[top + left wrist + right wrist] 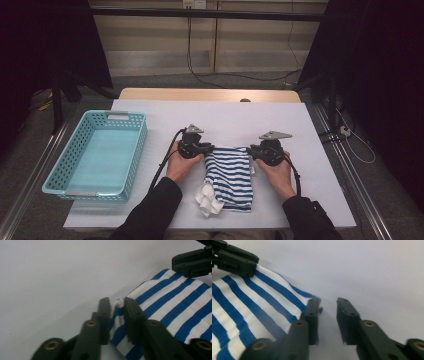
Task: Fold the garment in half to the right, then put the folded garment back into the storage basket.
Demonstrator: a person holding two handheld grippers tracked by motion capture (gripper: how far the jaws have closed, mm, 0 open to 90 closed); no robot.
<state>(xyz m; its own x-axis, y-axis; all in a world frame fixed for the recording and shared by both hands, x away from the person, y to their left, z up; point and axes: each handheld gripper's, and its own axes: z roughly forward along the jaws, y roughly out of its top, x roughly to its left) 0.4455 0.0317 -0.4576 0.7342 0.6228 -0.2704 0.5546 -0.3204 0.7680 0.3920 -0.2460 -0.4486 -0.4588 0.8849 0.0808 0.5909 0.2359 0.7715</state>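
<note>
Striped cloth [230, 177] lying folded on tabletop [310, 125], near front edge, right of basket [95, 152]. Left tongs [117, 305] standing part open, cloth corner sitting between jaws, not pinched. Right tongs [328, 306] standing part open beside far right corner, holding nothing. Cloth looking soft, light, floppy; gripping far corners likely best.

The right gripper [327, 315] has its jaws parted over the white table [367, 270], with nothing between them. Its left jaw lies against the edge of a blue-and-white striped cloth [249, 307]. The left gripper [235, 260] rests on the cloth's far corner.
</note>
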